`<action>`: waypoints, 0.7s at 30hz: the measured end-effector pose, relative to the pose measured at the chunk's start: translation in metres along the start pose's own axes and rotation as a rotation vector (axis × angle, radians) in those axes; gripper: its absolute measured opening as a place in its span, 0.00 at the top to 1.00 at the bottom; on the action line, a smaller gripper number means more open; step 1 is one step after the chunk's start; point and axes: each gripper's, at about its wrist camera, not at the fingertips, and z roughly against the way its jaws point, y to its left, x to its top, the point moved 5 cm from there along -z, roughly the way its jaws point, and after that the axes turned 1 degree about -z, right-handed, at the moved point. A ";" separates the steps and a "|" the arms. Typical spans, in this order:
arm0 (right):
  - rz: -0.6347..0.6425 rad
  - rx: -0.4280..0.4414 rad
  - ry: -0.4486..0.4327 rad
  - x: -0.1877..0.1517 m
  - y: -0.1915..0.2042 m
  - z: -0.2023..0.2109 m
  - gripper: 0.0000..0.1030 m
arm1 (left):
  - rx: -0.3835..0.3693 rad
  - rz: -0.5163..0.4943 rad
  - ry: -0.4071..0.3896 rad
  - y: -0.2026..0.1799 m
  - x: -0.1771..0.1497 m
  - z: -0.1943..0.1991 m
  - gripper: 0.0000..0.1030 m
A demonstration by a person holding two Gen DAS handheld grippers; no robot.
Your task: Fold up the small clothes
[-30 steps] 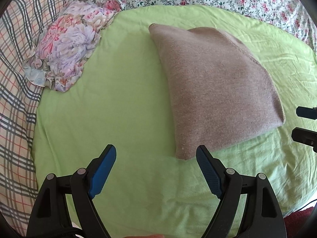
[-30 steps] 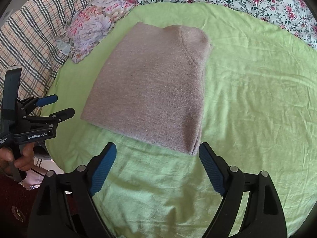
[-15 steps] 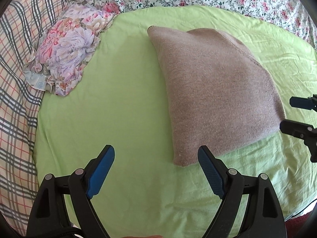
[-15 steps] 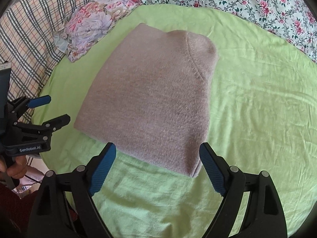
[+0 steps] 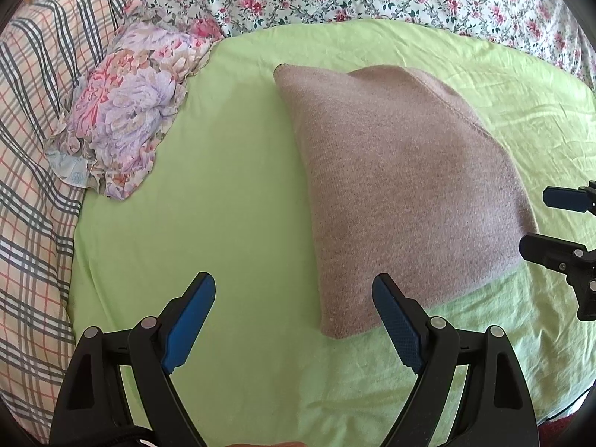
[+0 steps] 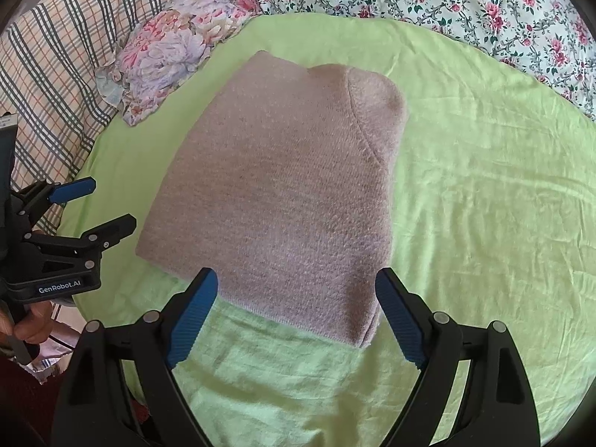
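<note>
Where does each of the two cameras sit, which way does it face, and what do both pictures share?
Left wrist view: sits on the left gripper, looks forward over the green sheet at the folded sweater's near left corner; its own open jaws show, and the right gripper at the right edge.
Right wrist view: sits on the right gripper, faces the sweater's near edge; its open jaws show, plus the left gripper and a hand.
Shared: sweater, sheet, floral cloth.
</note>
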 end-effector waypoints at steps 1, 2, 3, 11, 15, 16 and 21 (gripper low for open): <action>0.001 0.002 -0.001 0.001 -0.001 0.000 0.15 | 0.000 -0.005 -0.003 0.001 0.001 -0.001 0.16; -0.001 0.002 -0.003 0.002 0.000 0.000 0.15 | 0.001 -0.006 -0.005 0.001 0.002 -0.001 0.16; -0.001 0.001 -0.004 0.003 0.000 0.000 0.15 | 0.000 -0.010 -0.008 0.002 0.003 -0.001 0.16; 0.007 -0.001 -0.011 0.008 0.003 -0.001 0.14 | -0.010 -0.014 -0.011 0.003 0.007 -0.003 0.15; 0.007 0.000 -0.013 0.010 0.002 -0.001 0.14 | -0.011 -0.013 -0.009 0.003 0.007 -0.004 0.15; 0.008 0.000 -0.014 0.011 0.002 -0.001 0.14 | -0.014 -0.012 -0.009 0.004 0.007 -0.004 0.15; 0.004 0.001 -0.025 0.015 0.001 0.001 0.14 | -0.017 -0.014 -0.009 0.004 0.009 -0.005 0.15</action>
